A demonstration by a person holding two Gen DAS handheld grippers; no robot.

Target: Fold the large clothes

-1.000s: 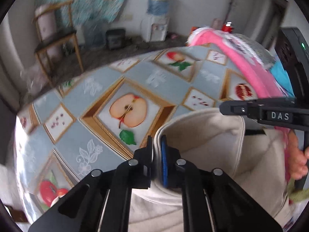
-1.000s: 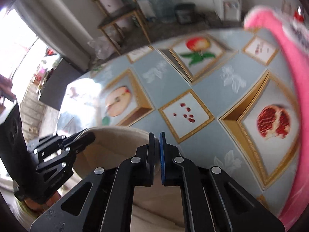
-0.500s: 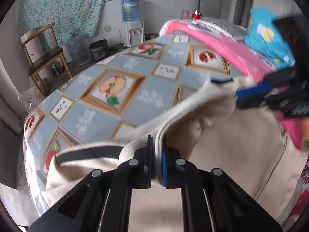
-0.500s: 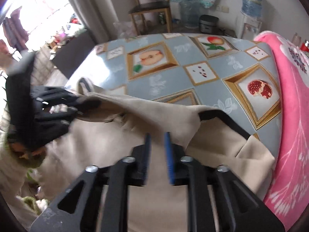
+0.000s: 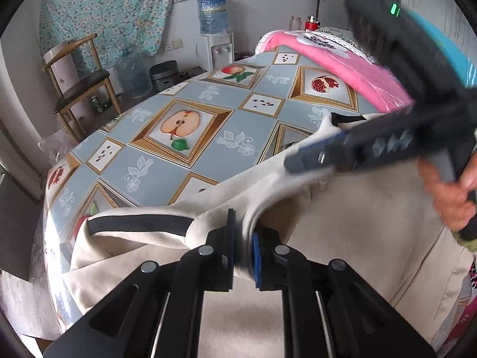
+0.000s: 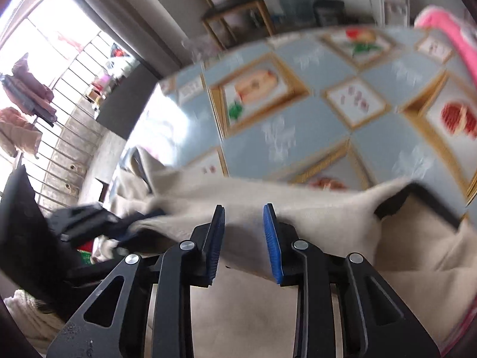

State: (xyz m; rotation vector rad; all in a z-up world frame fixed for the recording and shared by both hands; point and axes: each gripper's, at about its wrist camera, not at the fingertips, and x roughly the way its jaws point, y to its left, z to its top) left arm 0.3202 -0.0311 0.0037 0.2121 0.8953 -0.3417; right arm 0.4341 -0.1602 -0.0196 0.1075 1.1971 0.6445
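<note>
A large cream fabric garment with black trim bands (image 5: 342,238) lies spread over the near half of a round table covered in a blue-grey oilcloth printed with gold-framed fruit pictures (image 5: 208,155), its far edge bunched into a raised ridge. The left gripper (image 5: 241,247), black with blue pads, has that ridge pinched between its jaws, which stand a narrow gap apart and are easing open around the fold. The right gripper (image 6: 244,238) has its jaws a moderate gap apart and closing in; cream cloth lies between and under the pads, and whether they press on it cannot be told from either view.

No writing can be read at this moment: the label on the blue water-cooler bottle (image 5: 213,13) is too small, and the right gripper's side (image 5: 372,146), blurred in the left wrist view, shows no legible lettering.

Only the left wrist view shows the hand (image 5: 450,194) gripping the right tool's handle, a green light on that tool, the pink blanket (image 5: 342,59) along the table's far side in sharp detail, a wooden chair (image 5: 80,83) and a floral turquoise wall hanging (image 5: 113,9). Only the right wrist view, heavily blurred, shows a barred window (image 6: 59,95) with clothes hanging outside and the left tool (image 6: 89,217) at the garment's edge.
</note>
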